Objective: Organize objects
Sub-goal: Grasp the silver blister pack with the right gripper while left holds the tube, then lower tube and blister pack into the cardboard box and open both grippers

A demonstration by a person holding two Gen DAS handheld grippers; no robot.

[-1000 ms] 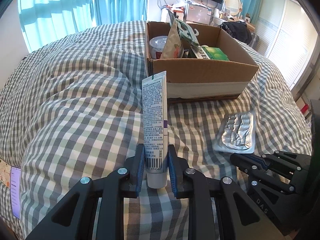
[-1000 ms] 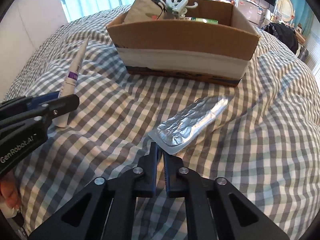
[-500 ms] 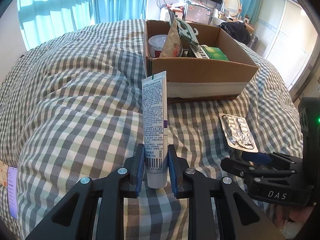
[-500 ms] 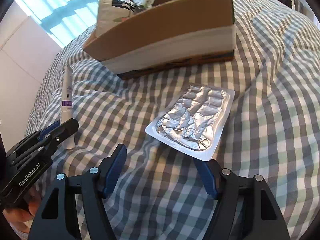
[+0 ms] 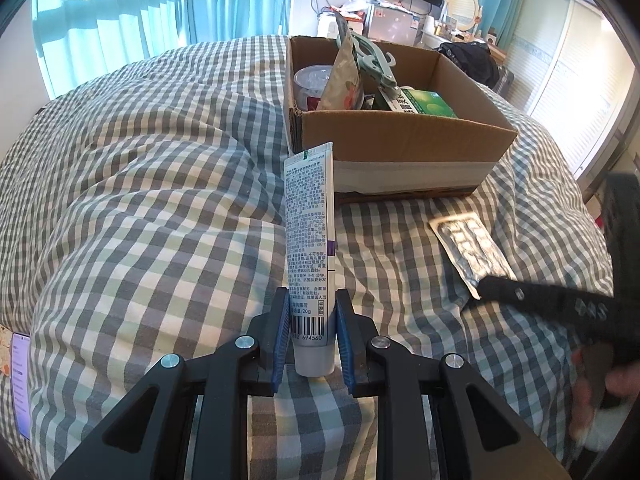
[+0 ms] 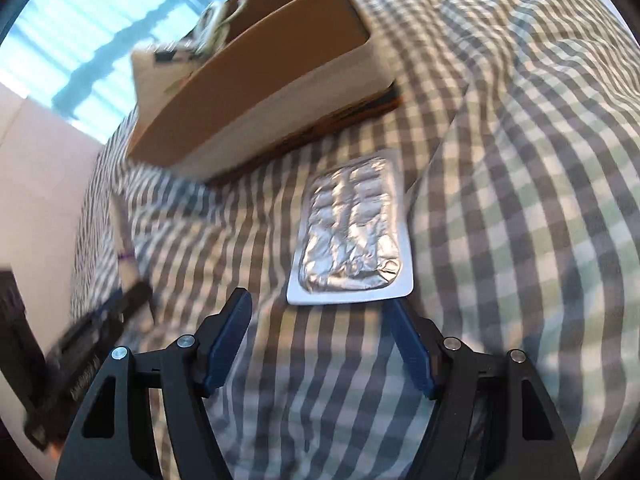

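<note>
My left gripper [image 5: 312, 332] is shut on a white toothpaste tube [image 5: 309, 236], holding it upright above the checked bedspread, a little in front of the cardboard box [image 5: 404, 136]. A silver blister pack [image 6: 352, 232] lies flat on the bedspread. My right gripper [image 6: 320, 320] is open and empty just short of the pack's near edge, jaws spread wider than the pack. The pack [image 5: 470, 250] and my right gripper [image 5: 484, 286] also show in the left wrist view at the right. The tube [image 6: 125, 246] shows blurred in the right wrist view.
The box holds a snack bag [image 5: 344, 76], a cup [image 5: 314, 80], a green carton [image 5: 428, 104] and a pale green clip [image 5: 372, 60]. A phone [image 5: 20, 384] lies at the bed's left edge. Curtains and a cluttered desk stand beyond the bed.
My right gripper opened, let the blister pack down onto the bedspread, and has rolled and shifted so the pack lies lengthwise ahead. My left gripper still holds the tube.
</note>
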